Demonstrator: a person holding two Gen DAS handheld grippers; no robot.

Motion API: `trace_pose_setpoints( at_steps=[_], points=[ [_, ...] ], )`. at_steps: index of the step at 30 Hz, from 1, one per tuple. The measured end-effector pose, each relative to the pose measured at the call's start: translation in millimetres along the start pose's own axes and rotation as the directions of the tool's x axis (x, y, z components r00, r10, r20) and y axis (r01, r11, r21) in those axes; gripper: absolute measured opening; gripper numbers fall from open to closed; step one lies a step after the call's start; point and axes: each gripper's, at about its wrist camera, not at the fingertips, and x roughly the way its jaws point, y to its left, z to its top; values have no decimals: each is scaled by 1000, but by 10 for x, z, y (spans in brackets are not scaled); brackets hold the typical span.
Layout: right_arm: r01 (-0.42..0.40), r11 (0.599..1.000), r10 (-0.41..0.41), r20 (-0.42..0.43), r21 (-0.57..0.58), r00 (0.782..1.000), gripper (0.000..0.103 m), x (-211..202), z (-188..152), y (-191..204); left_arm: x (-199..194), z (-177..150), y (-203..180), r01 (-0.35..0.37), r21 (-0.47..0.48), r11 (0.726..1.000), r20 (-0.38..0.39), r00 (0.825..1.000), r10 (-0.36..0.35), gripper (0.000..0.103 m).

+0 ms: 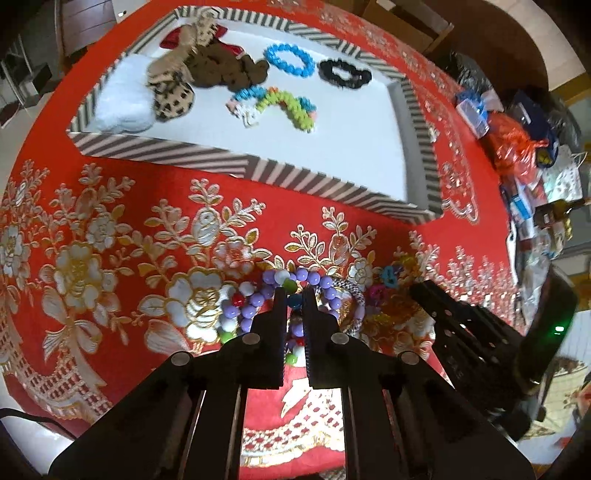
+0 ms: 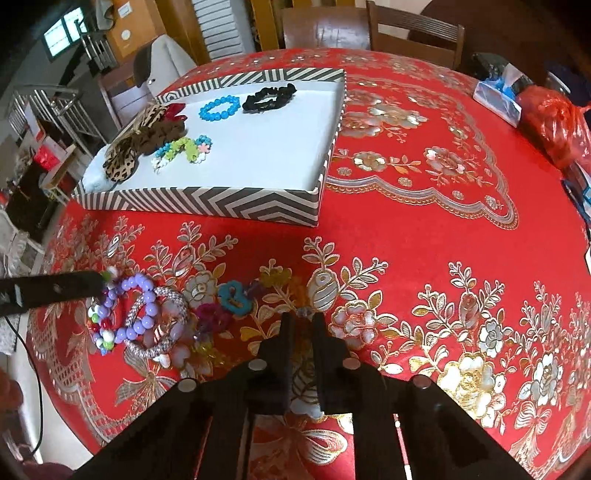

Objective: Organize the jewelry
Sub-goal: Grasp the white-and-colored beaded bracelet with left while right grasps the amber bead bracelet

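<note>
A striped tray (image 1: 221, 166) (image 2: 207, 205) with a white floor holds a blue bead bracelet (image 1: 290, 59) (image 2: 219, 107), a black scrunchie (image 1: 345, 74) (image 2: 269, 96), a multicoloured bead bracelet (image 1: 284, 105) (image 2: 183, 147) and brown and leopard scrunchies (image 1: 207, 70) (image 2: 147, 136). A pile of jewelry lies on the red tablecloth: a purple bead bracelet (image 1: 325, 284) (image 2: 142, 321), a silver rope bangle (image 2: 155, 325), teal and magenta flower pieces (image 2: 232, 295). My left gripper (image 1: 294, 295) (image 2: 101, 282) is shut on the multicoloured beads at the pile. My right gripper (image 2: 303, 317) is nearly closed and empty, right of the pile.
A red plastic bag (image 2: 554, 122) and a tissue pack (image 2: 496, 96) lie at the table's far right, with more clutter (image 1: 524, 177). Wooden chairs (image 2: 406, 33) stand behind the table. The table edge runs along the left.
</note>
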Motion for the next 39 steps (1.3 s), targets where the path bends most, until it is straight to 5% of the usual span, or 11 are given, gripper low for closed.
trace_pose_setpoints(
  at_steps=[12, 22, 25, 29, 35, 39],
  points=[
    [-95, 995, 94, 126, 0, 987, 9, -615, 202, -29, -692, 77, 245, 62, -57, 996, 112, 992, -56, 5],
    [-110, 992, 120, 192, -64, 974, 9, -980, 467, 105, -860, 198, 231, 55, -36, 998, 163, 985, -48, 5],
    [-117, 991, 129, 199, -69, 971, 9, -1015, 485, 138, -754, 178, 291, 1, -20, 1000, 136, 991, 1, 6],
    [-129, 989, 141, 193, -73, 971, 9, -995, 482, 178, -521, 73, 429, -96, 1, 995, 96, 991, 95, 39],
    [-141, 987, 153, 181, -81, 972, 9, -988, 484, 224, -68, -65, 678, -255, -11, 967, 33, 966, 255, 39],
    [-145, 986, 159, 181, -85, 971, 9, -1008, 498, 255, 25, -130, 649, -261, 9, 965, 47, 964, 260, 39]
  ],
)
